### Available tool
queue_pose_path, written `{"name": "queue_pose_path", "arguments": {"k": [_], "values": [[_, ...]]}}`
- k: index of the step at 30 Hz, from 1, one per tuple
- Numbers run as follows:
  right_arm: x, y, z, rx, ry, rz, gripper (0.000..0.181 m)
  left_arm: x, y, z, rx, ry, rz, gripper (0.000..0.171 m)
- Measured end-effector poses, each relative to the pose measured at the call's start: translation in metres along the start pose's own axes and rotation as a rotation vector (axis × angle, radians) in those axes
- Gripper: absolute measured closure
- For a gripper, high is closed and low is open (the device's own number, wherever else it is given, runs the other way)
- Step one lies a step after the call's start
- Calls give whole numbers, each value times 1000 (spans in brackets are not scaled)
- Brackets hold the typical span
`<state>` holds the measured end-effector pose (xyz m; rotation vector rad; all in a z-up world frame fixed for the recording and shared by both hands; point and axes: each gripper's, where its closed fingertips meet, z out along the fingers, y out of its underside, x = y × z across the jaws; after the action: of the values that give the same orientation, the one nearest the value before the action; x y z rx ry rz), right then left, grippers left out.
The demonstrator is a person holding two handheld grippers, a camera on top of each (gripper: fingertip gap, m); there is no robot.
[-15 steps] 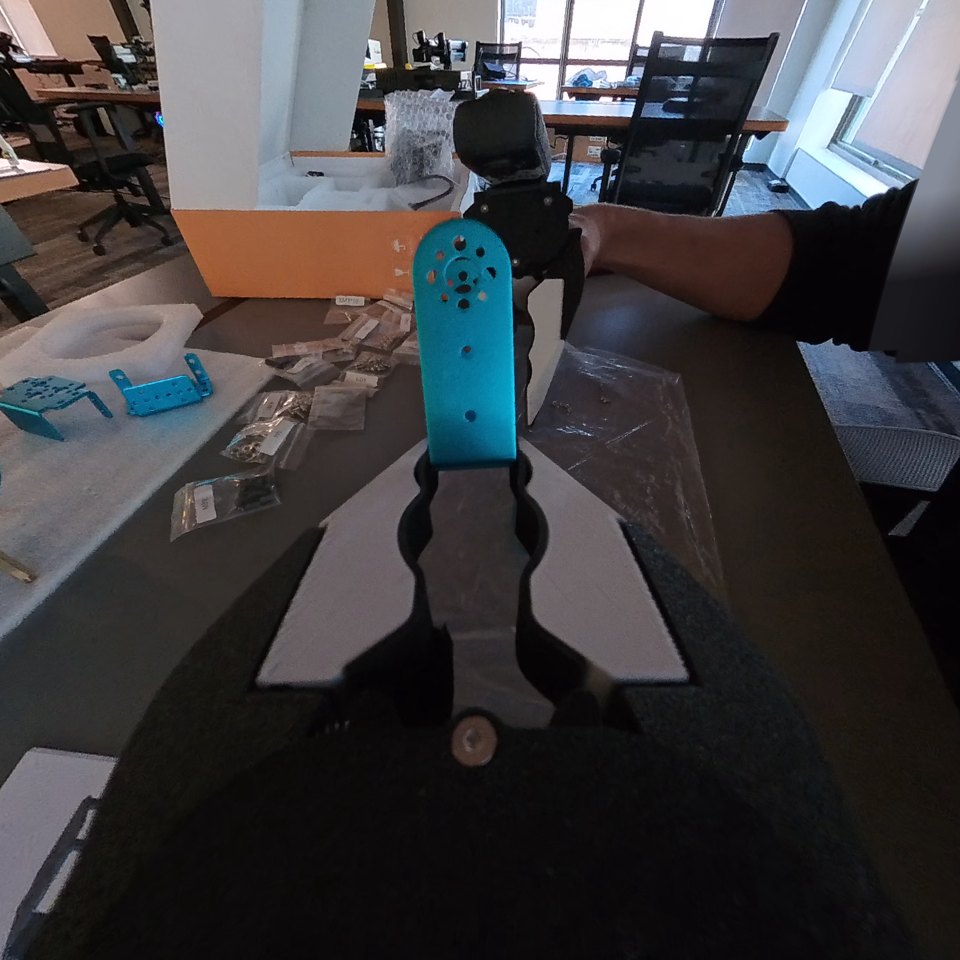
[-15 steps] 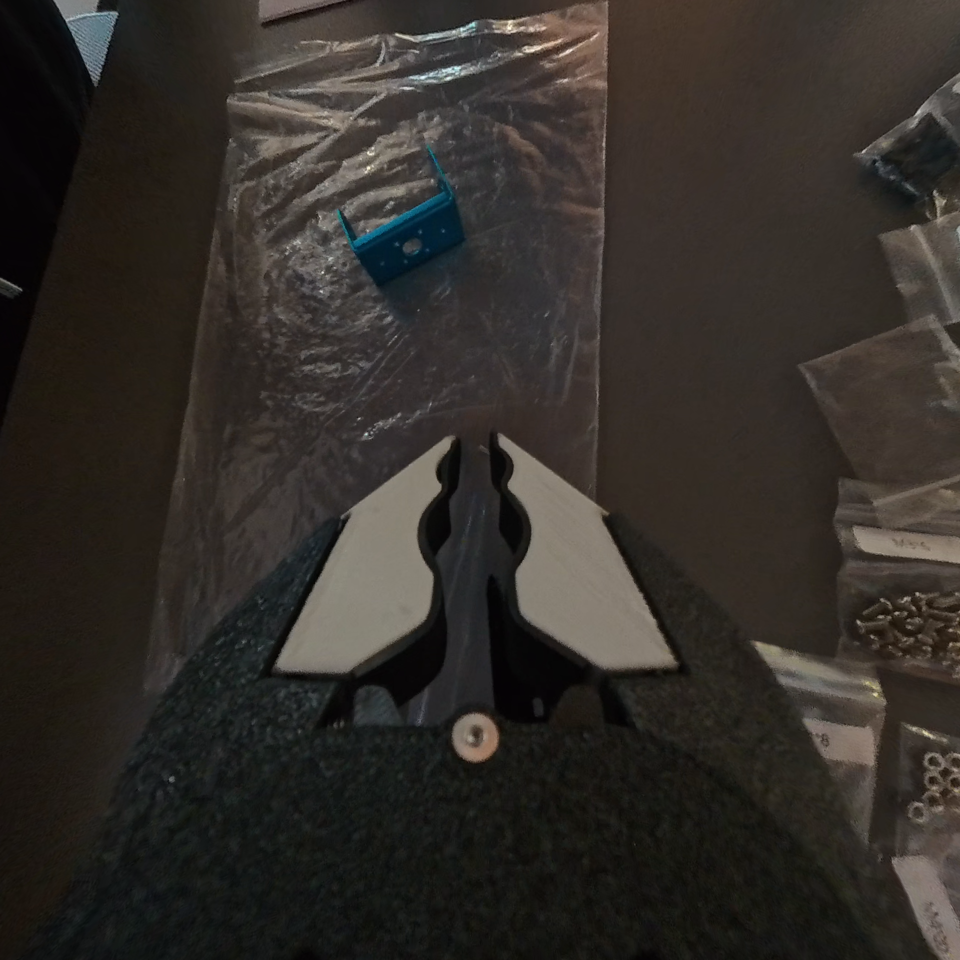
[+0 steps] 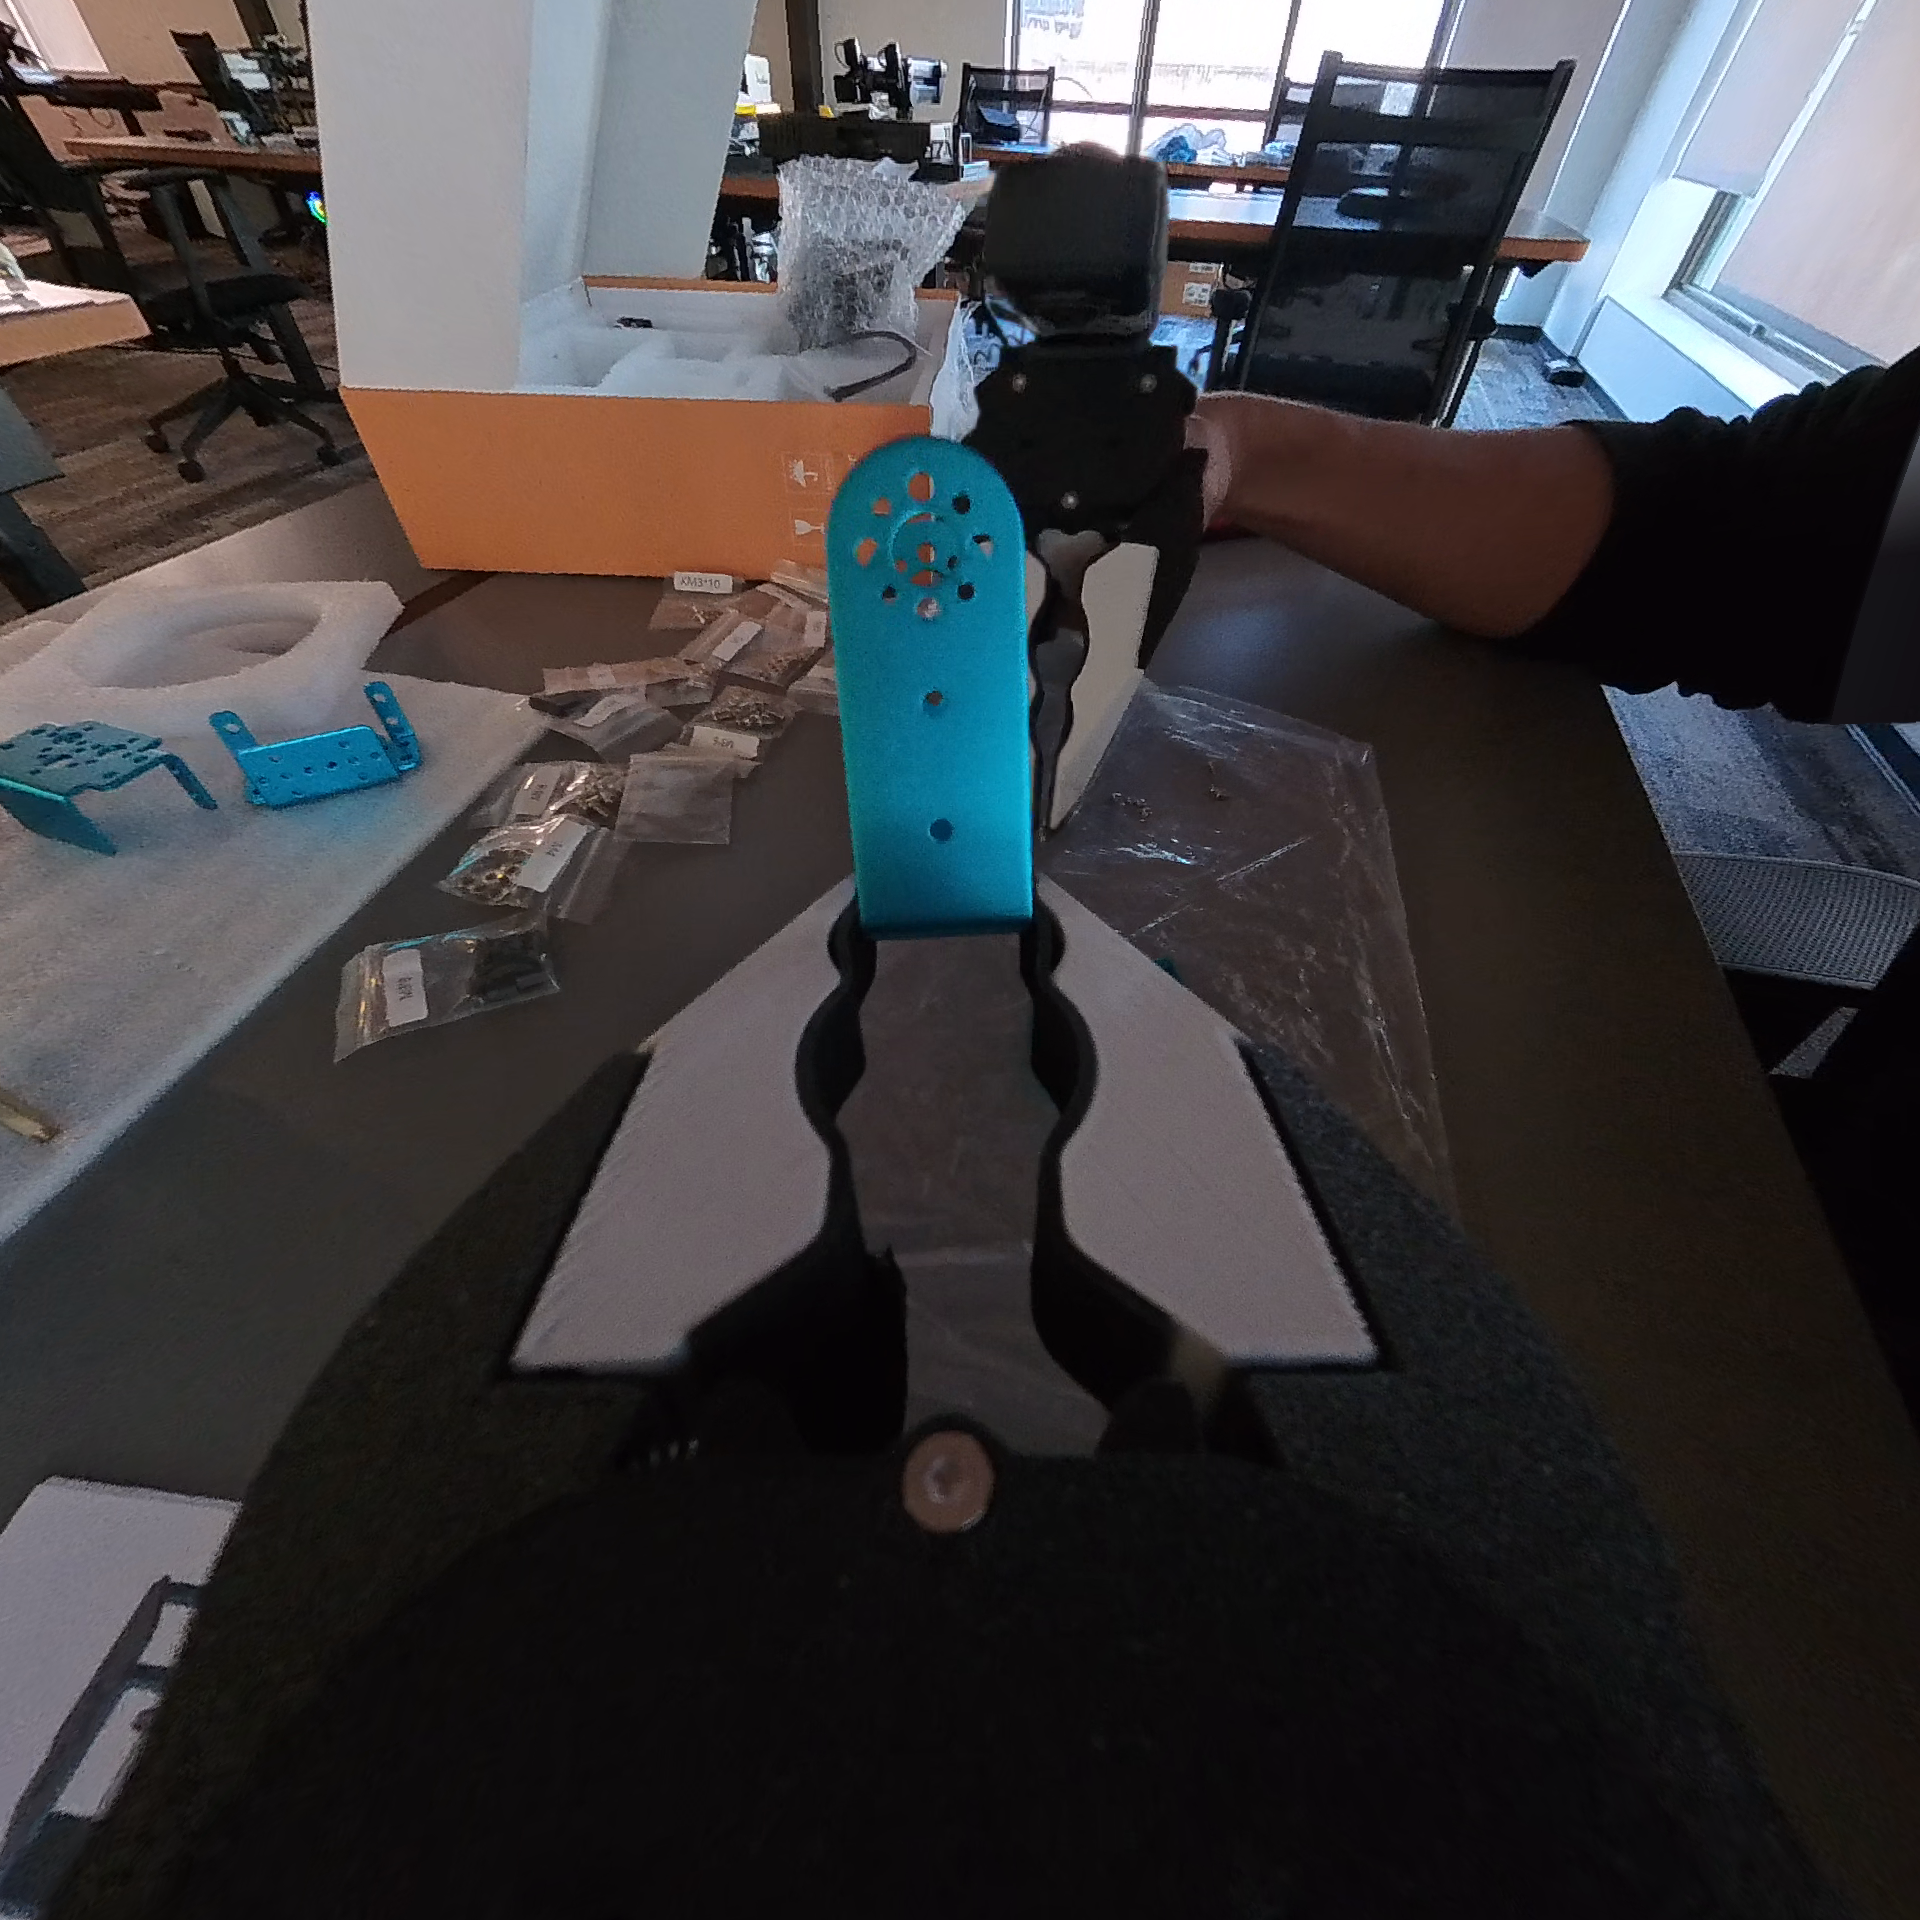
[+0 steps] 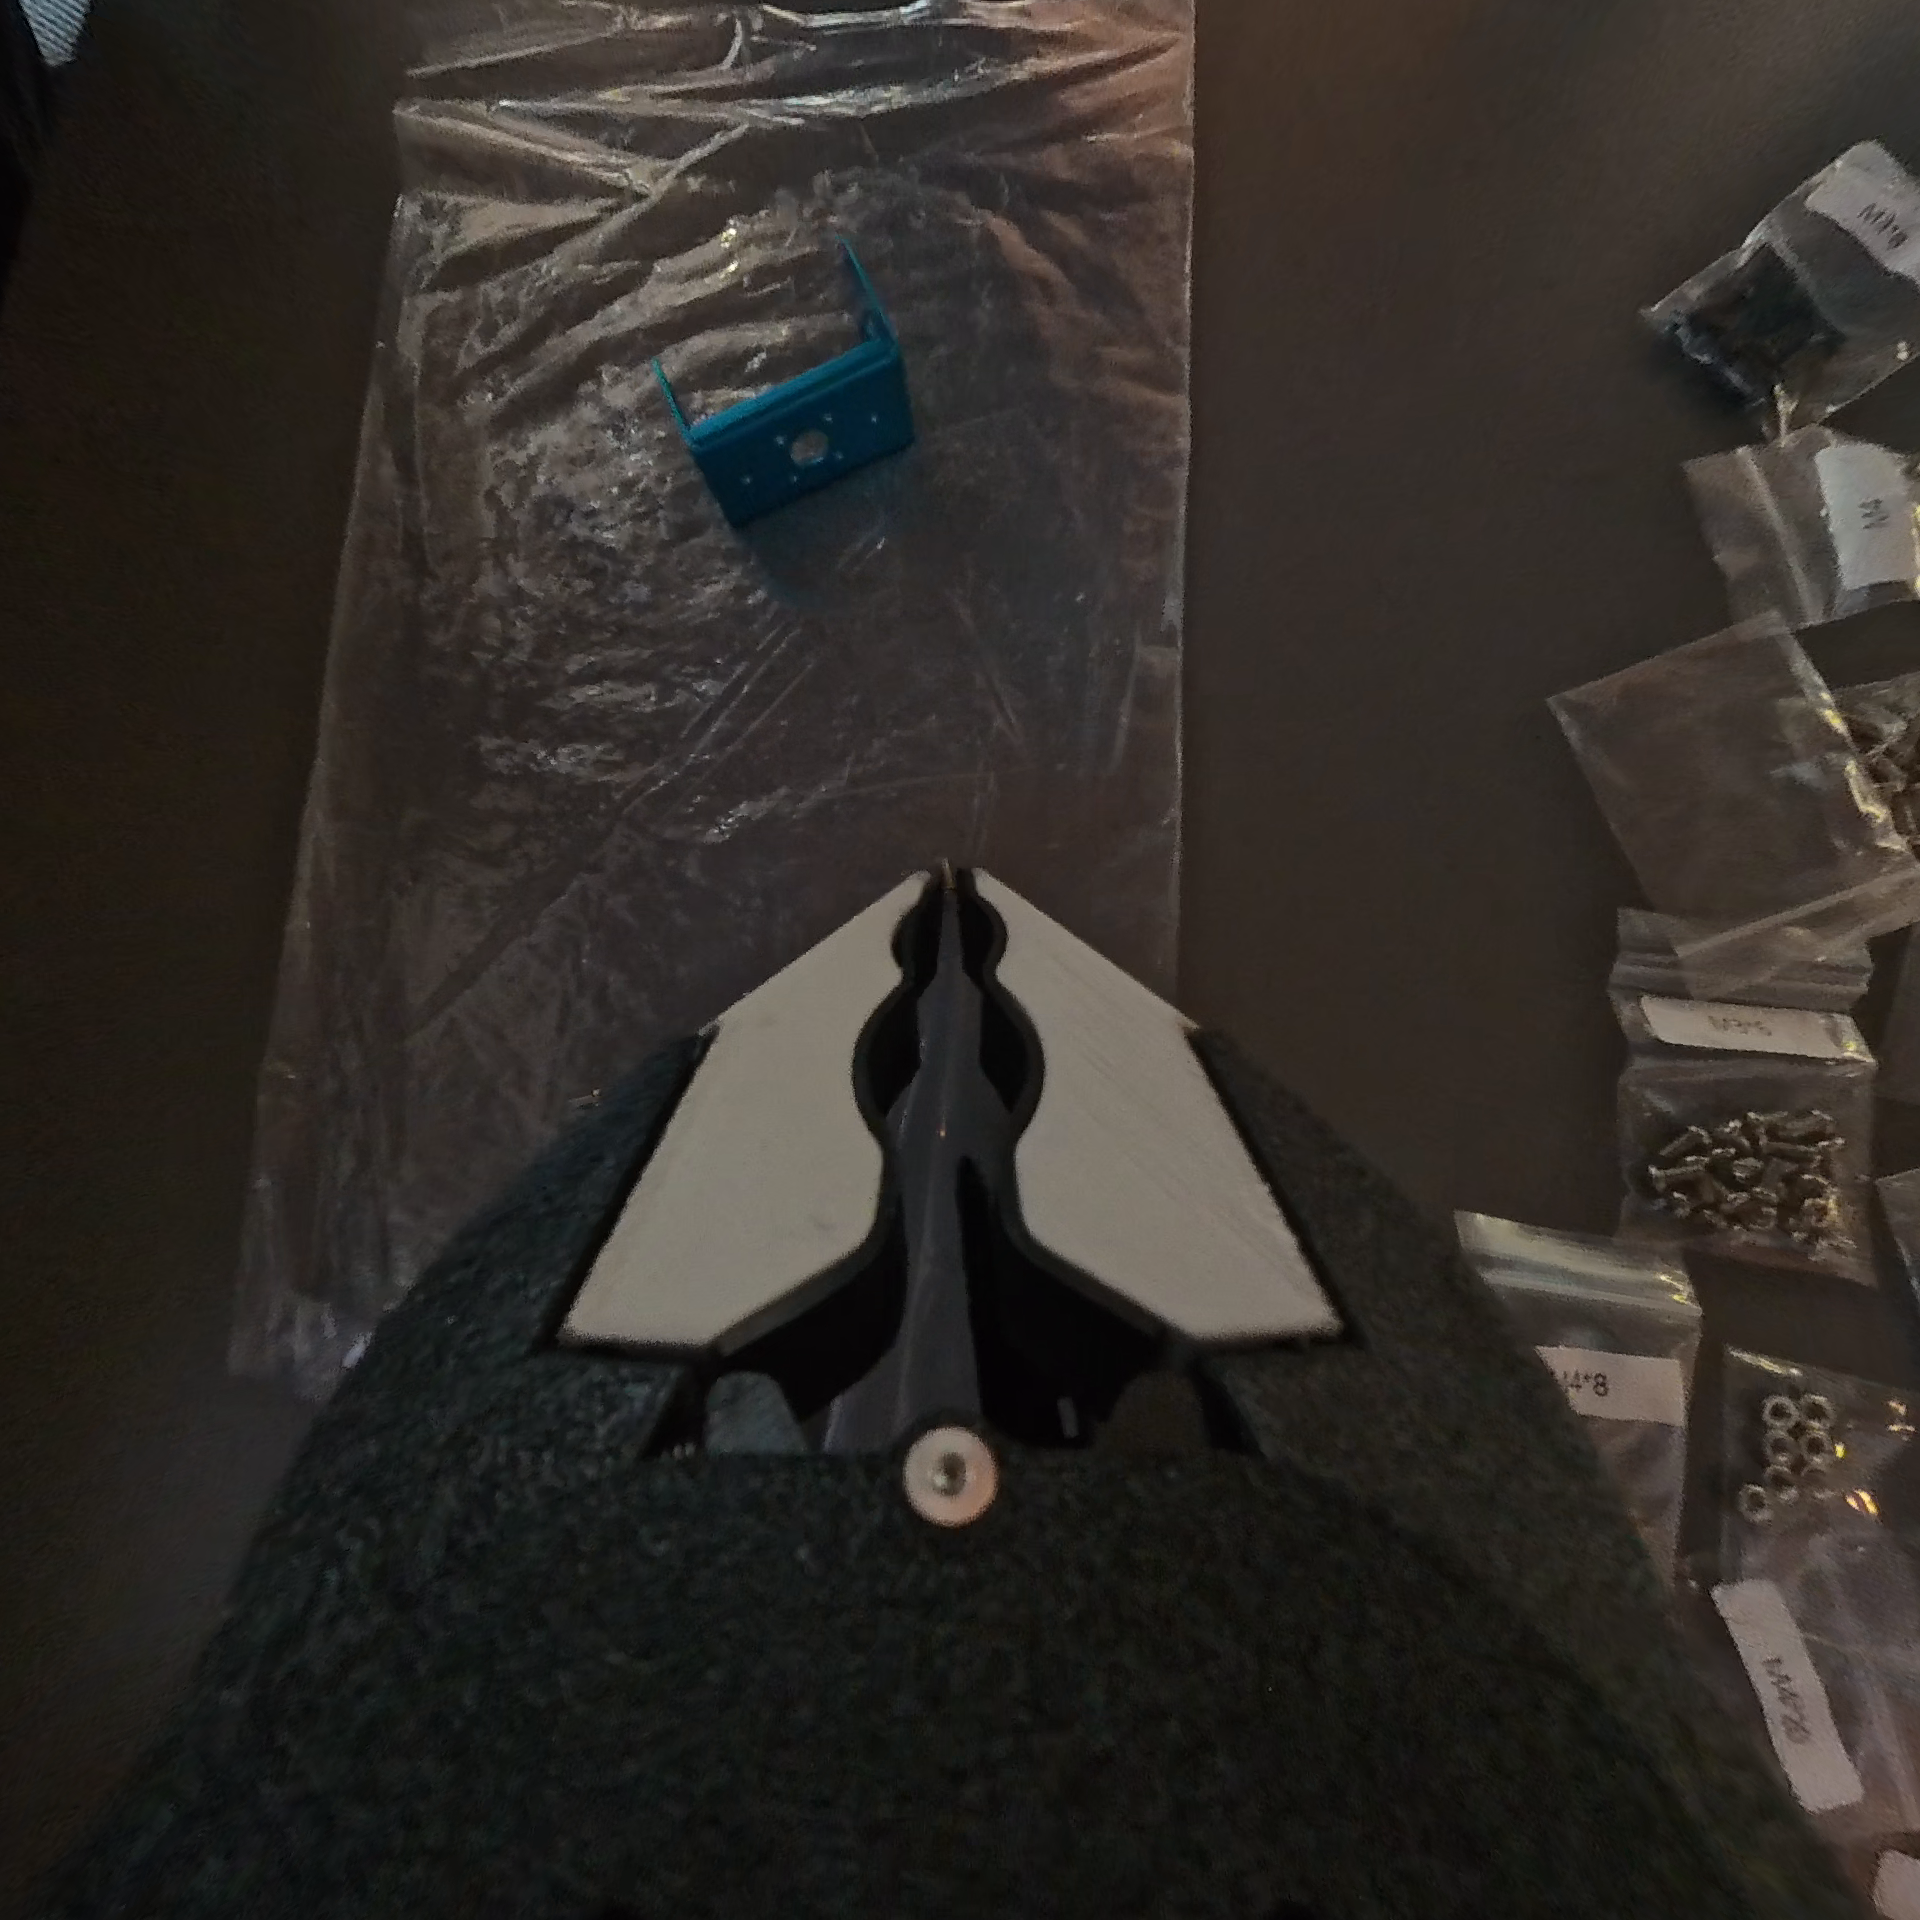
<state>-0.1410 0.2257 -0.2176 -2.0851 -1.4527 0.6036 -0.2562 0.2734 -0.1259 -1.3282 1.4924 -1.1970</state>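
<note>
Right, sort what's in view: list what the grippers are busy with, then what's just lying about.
In hand or right at the fingers:
blue perforated plate, clamped by left gripper
clear plastic bag, under shut right gripper
blue U-bracket on that bag

Lying about:
small hardware bags
two blue brackets on white foam
orange box

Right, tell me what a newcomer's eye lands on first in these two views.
First, the bright blue perforated metal plate, standing upright and clamped between the left gripper fingers at the centre of the left wrist view. Next, the small blue U-shaped bracket lying on the crinkled clear plastic bag, ahead of the shut right gripper. Small labelled hardware bags line the dark table's right side.
</note>
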Motion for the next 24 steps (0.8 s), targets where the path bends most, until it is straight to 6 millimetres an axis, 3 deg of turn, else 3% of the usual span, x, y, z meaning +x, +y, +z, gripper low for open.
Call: {"name": "queue_pose_path", "arguments": {"k": [16,19,24], "values": [[4,-13,0,-98,240,-163,181,-6,14,7,-58,-36,-60,145],[5,-27,-7,-44,304,-191,181,-7,12,7,-44,-36,-83,145],[2,-71,-24,100,455,-284,181,-10,6,5,-11,-34,-145,145]]}}
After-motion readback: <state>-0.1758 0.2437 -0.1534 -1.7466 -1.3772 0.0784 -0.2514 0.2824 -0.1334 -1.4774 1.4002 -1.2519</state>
